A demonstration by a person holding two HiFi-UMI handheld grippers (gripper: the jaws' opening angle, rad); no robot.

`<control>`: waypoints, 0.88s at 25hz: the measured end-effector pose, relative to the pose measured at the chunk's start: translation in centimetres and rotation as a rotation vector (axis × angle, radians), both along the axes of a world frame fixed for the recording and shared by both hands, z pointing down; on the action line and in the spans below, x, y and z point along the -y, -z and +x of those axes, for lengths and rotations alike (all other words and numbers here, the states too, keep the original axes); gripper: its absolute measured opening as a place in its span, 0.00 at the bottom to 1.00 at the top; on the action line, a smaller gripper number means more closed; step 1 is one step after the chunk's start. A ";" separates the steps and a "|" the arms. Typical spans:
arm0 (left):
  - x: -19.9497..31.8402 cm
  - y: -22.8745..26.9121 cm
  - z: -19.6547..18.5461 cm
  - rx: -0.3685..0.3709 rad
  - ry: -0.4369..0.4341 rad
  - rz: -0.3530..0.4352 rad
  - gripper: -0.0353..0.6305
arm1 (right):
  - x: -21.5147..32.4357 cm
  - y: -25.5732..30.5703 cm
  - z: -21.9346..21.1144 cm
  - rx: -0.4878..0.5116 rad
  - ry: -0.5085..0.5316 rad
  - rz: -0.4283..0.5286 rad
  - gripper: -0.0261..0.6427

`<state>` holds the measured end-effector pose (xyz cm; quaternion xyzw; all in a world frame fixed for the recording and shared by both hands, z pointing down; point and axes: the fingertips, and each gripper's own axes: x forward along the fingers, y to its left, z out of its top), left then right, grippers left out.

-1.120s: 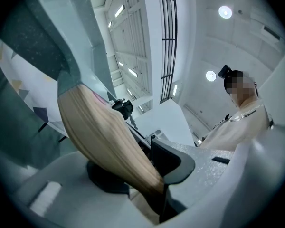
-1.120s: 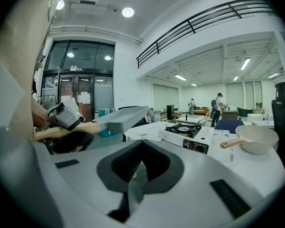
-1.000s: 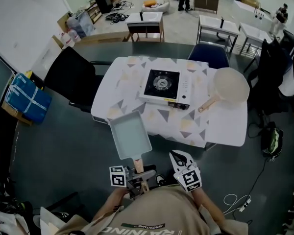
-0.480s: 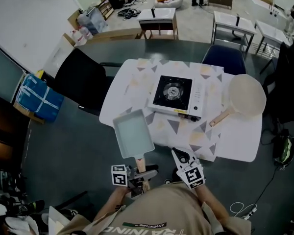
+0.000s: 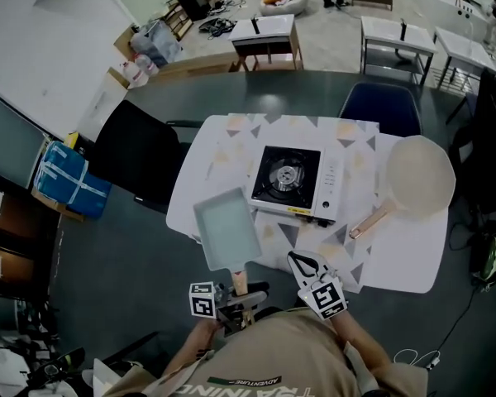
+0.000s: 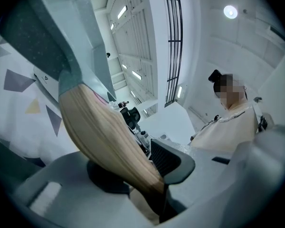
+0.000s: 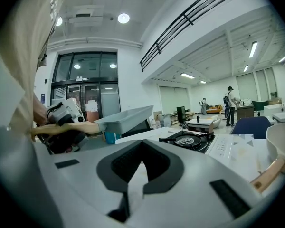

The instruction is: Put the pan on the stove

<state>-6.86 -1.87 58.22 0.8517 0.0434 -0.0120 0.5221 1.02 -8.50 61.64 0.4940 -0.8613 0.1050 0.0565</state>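
Logged from the left: blue bag [image 5: 66, 176] on the floor, then a black chair [image 5: 136, 151] at the left edge of the white patterned table [image 5: 397, 255]. Found the pan [image 5: 226, 228], a grey-blue rectangular one with a pale wooden handle [image 5: 238, 278], held out over the table's near left corner. Placed it just left of the stove and not on it. Traced the handle back to the left gripper [image 5: 240, 290], close against the person's body, jaws pinching the end of the wood. Confirmed in the left gripper view: handle wedged against a dark ribbed pad [image 6: 168, 158], pan body rising beyond it. Noted the stove [image 5: 296, 182] at mid-table, single burner bare, white control strip along its right side. Found the right gripper [image 5: 306, 263] low at the table's front edge, just right of the left one. Read its jaws in the right gripper view as pressed together, nothing between them. Marked a round cream pan [image 5: 419, 174] farther right on the table, apart from the stove, wooden handle angled toward the near edge. Spotted a blue chair [image 5: 380, 106] behind the table's far right side.
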 end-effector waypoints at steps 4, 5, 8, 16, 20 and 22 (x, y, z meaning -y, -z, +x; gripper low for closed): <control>1.5 0.0 1.6 0.004 -0.009 -0.015 0.26 | 1.0 -0.6 1.7 -0.001 -0.008 -0.022 0.04; 1.8 -0.1 1.9 0.010 -0.015 -0.017 0.26 | 1.2 -0.9 2.1 0.001 -0.012 -0.031 0.04; 2.8 -0.5 2.7 0.019 -0.036 -0.020 0.26 | 1.9 -1.6 3.2 -0.003 -0.022 -0.044 0.04; 6.4 -0.8 4.0 0.020 -0.069 -0.032 0.26 | 4.2 -2.3 4.9 -0.009 -0.086 -0.066 0.04; 9.2 -0.7 4.2 0.006 -0.116 -0.046 0.27 | 5.3 -2.0 5.3 -0.013 -0.157 -0.077 0.04; 10.4 -0.6 4.2 0.005 -0.143 -0.040 0.27 | 6.1 -1.6 5.3 -0.009 -0.188 -0.081 0.04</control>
